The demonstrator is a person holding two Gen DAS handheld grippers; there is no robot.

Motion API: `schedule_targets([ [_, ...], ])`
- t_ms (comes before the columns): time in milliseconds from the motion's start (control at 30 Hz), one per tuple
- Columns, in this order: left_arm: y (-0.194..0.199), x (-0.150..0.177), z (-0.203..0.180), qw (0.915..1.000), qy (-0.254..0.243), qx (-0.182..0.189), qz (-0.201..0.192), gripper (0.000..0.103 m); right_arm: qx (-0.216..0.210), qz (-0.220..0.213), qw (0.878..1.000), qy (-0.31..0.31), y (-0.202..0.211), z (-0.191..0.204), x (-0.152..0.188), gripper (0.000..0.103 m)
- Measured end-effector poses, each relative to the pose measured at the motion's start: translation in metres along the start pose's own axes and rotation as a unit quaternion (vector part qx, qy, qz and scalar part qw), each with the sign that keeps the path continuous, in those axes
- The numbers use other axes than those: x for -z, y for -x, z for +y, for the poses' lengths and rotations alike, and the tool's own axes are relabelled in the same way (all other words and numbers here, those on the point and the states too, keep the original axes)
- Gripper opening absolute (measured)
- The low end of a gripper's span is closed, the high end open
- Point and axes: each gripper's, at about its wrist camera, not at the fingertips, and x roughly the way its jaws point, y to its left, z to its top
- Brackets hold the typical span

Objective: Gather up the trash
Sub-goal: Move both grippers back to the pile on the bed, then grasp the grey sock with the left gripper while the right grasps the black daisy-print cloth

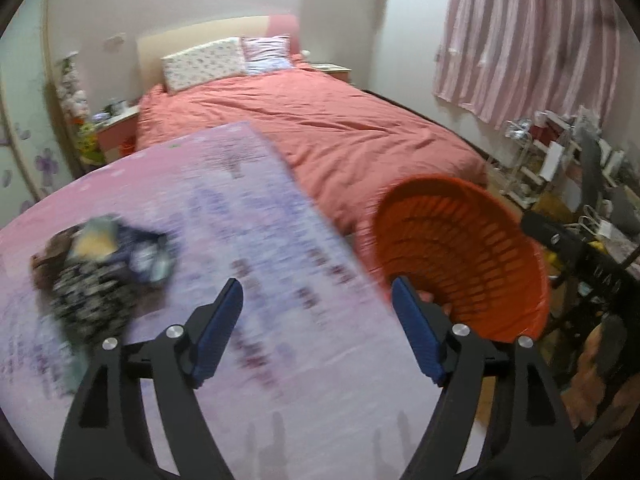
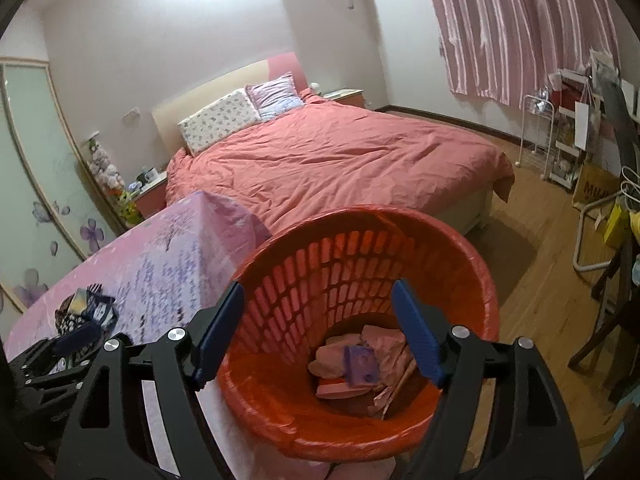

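Showing a bedroom from both wrist cameras: the left tongs (image 1: 316, 300) stand with jaws wide apart and nothing between the blue pads, above a tabletop covered in a pink and lilac flower-print cloth (image 1: 260, 240). A crumpled heap of dark, patterned wrappers and packets (image 1: 100, 268) lies on that cloth, to the left of the left tongs and apart from them; this view is blurred. The right tongs (image 2: 318, 308) are likewise spread open and empty, poised over the mouth of a round orange slatted plastic basket lined with an orange bag (image 2: 360, 248), which stands just beside the tabletop edge. Pinkish crumpled paper scraps and a small purple packet (image 2: 360, 364) lie at the basket's bottom. Beyond both stands a bed with a salmon-pink quilt (image 2: 340, 152), and a pink-and-white striped curtain (image 2: 520, 28) hangs at right.
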Motion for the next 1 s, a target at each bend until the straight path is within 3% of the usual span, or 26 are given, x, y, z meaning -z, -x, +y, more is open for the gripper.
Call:
schedule_targets([
  [233,0.038,0.032,0.093,0.9938,0.055,-0.095,-0.017,0.076,-0.021,0.019,0.999,0.041,-0.003,0.043,0.014,0.076],
  [400,0.040,0.049,0.158,0.9844,0.118,-0.130,-0.003,0.074,-0.036,0.039,0.996,0.068,-0.008,0.073,0.027,0.076],
  [533,0.023,0.053,0.175,0.9829,0.138,-0.119,0.023,0.064,-0.045,0.049,0.994,0.091,-0.008,0.094,0.036,0.076],
  [633,0.007,0.056,0.179,0.9813,0.143,-0.122,0.041,0.051,-0.049,0.055,0.992,0.105,-0.008,0.107,0.041,0.076],
  [667,0.003,0.059,0.183,0.9805,0.145,-0.124,0.046,0.037,-0.049,0.057,0.991,0.108,-0.009,0.112,0.042,0.076],
  [767,0.003,0.061,0.189,0.9792,0.151,-0.128,0.045,0.013,-0.052,0.063,0.990,0.117,-0.011,0.122,0.046,0.076],
  [833,0.009,0.066,0.198,0.9782,0.157,-0.127,0.047,0.010,-0.055,0.066,0.988,0.125,-0.013,0.131,0.049,0.076],
  [1000,0.028,0.085,0.238,0.9699,0.165,-0.173,0.048,0.010,-0.066,0.076,0.984,0.145,-0.019,0.154,0.057,0.076],
])
